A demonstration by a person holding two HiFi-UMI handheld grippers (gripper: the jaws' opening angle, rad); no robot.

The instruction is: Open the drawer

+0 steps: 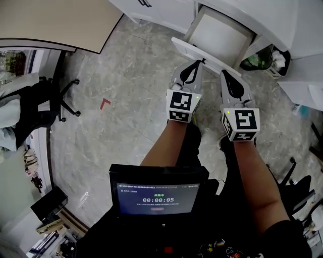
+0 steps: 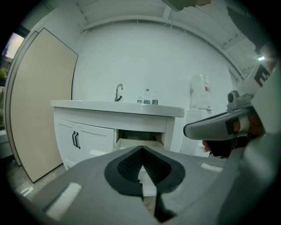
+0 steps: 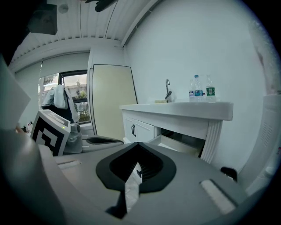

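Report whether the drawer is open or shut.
Open: the drawer juts out from the white cabinet, its inside showing from above.

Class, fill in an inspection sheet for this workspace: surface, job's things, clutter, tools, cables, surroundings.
Surface: grey stone-pattern floor with a red mark.
Job's things: drawer pulled out of the white cabinet.
Clutter: bin beside the cabinet; bottles on the counter.
Tools: left tool and right tool both shut, holding nothing, near the drawer front.
Cables: nothing seen.
Surroundings: office chair; lit screen in the near foreground.
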